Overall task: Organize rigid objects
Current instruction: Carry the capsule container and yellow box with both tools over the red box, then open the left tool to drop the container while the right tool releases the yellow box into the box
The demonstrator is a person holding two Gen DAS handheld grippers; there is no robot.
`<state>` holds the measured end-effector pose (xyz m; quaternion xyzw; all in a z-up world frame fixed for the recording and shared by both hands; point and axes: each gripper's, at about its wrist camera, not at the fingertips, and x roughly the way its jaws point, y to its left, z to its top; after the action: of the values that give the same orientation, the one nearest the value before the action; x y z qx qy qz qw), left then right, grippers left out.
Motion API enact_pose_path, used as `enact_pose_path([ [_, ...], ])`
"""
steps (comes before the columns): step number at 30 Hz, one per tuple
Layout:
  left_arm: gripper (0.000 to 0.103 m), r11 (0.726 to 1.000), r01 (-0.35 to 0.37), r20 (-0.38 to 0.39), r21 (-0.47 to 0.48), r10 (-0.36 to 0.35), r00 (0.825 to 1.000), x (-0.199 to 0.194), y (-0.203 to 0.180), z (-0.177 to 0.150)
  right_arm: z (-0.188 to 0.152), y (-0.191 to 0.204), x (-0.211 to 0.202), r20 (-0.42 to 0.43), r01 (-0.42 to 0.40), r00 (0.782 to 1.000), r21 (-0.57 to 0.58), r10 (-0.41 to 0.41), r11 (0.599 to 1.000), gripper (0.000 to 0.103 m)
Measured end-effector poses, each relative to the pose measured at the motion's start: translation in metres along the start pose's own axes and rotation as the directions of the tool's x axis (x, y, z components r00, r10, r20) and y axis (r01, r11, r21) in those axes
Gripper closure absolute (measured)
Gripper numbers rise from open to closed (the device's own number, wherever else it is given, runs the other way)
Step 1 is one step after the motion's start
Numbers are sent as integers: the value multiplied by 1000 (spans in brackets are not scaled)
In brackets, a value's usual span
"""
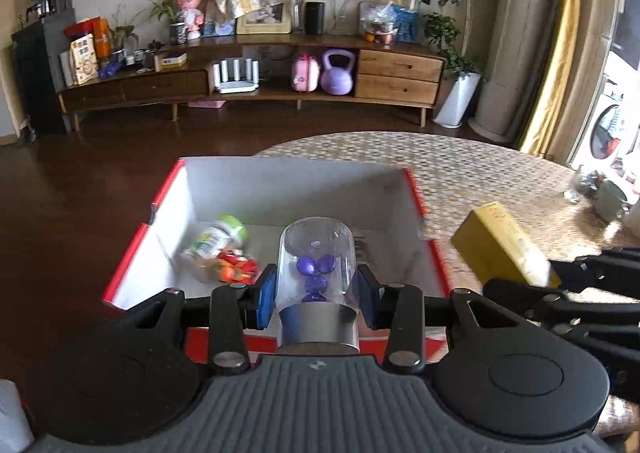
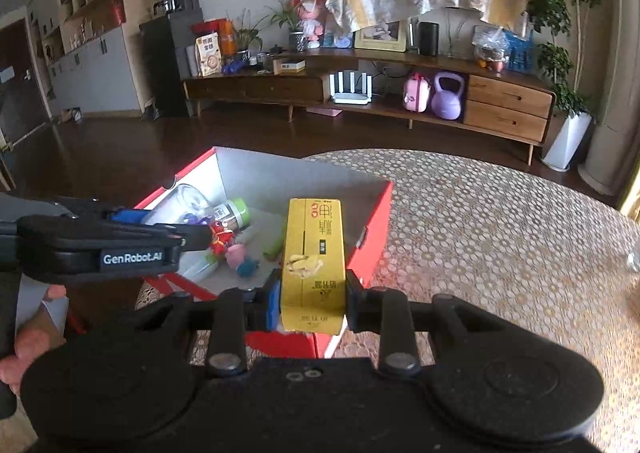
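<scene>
Clamped in the left gripper, a clear bottle hangs over the red box, long axis pointing away, base toward the far wall. Beside it, the right gripper pinches a yellow carton, lengthwise above the box's near right edge.

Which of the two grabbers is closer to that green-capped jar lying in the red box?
Left. The left gripper hangs over the red box, just beside the green-capped jar; the right gripper sits farther off at the box's other side.

Clear glossy plastic bottle, metal cap
</scene>
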<state>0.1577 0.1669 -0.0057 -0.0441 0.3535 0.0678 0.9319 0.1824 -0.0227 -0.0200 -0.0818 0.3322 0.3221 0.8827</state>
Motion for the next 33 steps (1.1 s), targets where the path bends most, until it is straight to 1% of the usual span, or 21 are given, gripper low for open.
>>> enact_pose_path([
  [6, 62, 999, -50, -20, -3, 50, 999, 21, 32, 9, 14, 9, 28, -23, 1, 1000, -27, -1, 1000, 74],
  [9, 62, 998, -56, -59, -6, 56, 997, 38, 48, 13, 17, 17, 45, -37, 14, 999, -51, -16, 999, 74],
  [13, 62, 998, -61, -117, 10, 61, 991, 64, 60, 17, 22, 24, 72, -77, 9, 997, -59, -13, 998, 74],
  [17, 62, 998, -58, -160, 16, 60, 985, 83, 63, 17, 19, 33, 92, -109, 14, 994, -105, -26, 994, 74],
  [22, 62, 999, -43, -191, 30, 48, 980, 102, 63, 15, 14, 35, 109, -144, 16, 989, -120, -33, 993, 74],
  [26, 62, 999, -20, -214, 26, 25, 977, 115, 58, 15, 12, 38, 111, -150, 6, 988, -127, -25, 992, 74],
  [30, 62, 1000, -3, -251, 19, 8, 968, 125, 57, 11, 9, 42, 109, -157, -14, 988, -137, -7, 991, 73],
  [33, 62, 999, -7, -265, 31, 15, 964, 127, 57, 9, 10, 43, 106, -152, -12, 988, -141, -9, 990, 71],
])
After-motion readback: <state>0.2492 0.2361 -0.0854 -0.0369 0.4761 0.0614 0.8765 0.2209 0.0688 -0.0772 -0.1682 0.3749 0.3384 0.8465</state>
